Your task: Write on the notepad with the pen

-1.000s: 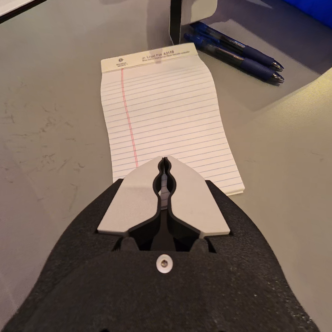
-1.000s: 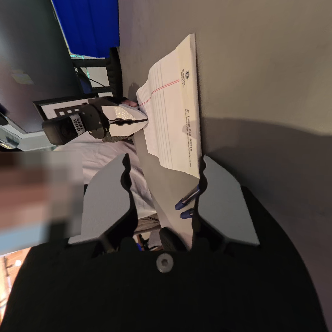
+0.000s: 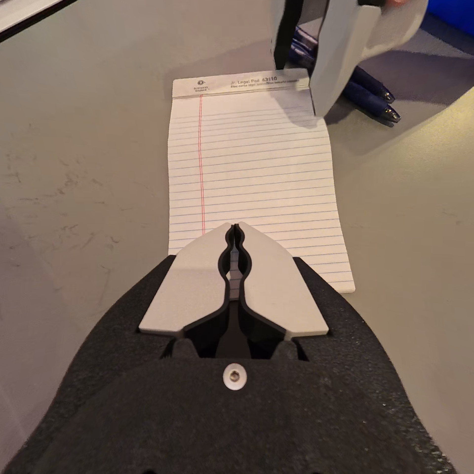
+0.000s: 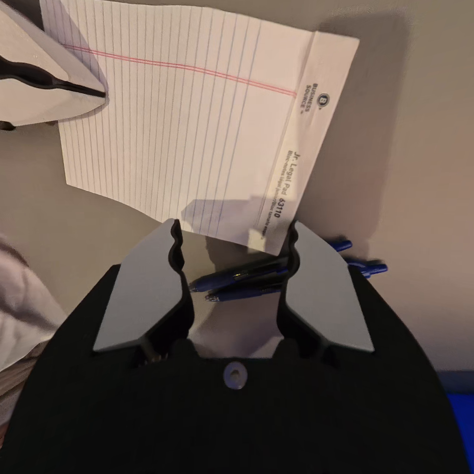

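Right wrist view: the right gripper (image 4: 234, 239), jaws wide and empty, hangs over two blue pens (image 4: 238, 280) lying side by side on the counter (image 4: 410, 154) beside the notepad (image 4: 179, 115), their long axes crossing its gap, while the left gripper (image 3: 235, 225), closed, rests on the notepad's near end.

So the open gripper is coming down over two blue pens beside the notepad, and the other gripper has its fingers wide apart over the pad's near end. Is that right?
Not quite. The left gripper over the notepad's near end has its fingers closed together, not wide apart, as the left wrist view shows. The rest holds: the right gripper is open above the two blue pens beside the pad.
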The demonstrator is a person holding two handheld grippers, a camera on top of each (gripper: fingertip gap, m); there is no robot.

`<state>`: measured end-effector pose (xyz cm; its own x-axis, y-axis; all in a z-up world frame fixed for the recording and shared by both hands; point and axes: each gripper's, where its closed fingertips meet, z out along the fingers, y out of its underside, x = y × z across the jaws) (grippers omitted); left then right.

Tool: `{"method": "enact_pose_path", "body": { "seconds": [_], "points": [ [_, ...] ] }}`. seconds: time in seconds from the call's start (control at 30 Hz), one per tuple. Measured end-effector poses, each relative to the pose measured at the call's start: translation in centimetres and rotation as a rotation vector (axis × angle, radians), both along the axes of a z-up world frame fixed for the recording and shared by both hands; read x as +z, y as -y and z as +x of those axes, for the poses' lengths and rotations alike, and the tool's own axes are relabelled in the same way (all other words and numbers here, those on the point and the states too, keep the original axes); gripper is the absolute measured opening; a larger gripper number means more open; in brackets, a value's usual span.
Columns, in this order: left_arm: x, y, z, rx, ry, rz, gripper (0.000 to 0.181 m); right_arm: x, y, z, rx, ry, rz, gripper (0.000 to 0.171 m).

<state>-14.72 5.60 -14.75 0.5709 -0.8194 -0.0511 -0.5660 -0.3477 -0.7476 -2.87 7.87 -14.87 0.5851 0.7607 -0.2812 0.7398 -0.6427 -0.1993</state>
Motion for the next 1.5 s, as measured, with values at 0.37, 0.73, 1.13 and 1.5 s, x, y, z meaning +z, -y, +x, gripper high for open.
{"method": "enact_pose_path", "body": {
  "seconds": [0.37, 0.73, 1.13, 1.5],
  "points": [
    [0.0, 0.3, 0.3, -0.021, -0.006, 0.015, 0.0, 1.2, -0.6, -0.1, -0.154, -0.329, -0.099, 0.073],
    [0.0, 0.3, 0.3, -0.021, -0.01, 0.008, 0.0, 2.9, -2.6, -0.5, -0.36, -0.626, -0.373, 0.079],
    [0.0, 0.3, 0.3, -0.019, -0.011, 0.012, 0.0, 3.5, -2.2, -0.4, -0.388, -0.643, -0.523, 0.084],
    [0.0, 0.3, 0.3, -0.021, -0.008, 0.015, 0.0, 5.2, -2.6, 0.0, -0.434, -0.757, -0.615, 0.074]
  ]
}}
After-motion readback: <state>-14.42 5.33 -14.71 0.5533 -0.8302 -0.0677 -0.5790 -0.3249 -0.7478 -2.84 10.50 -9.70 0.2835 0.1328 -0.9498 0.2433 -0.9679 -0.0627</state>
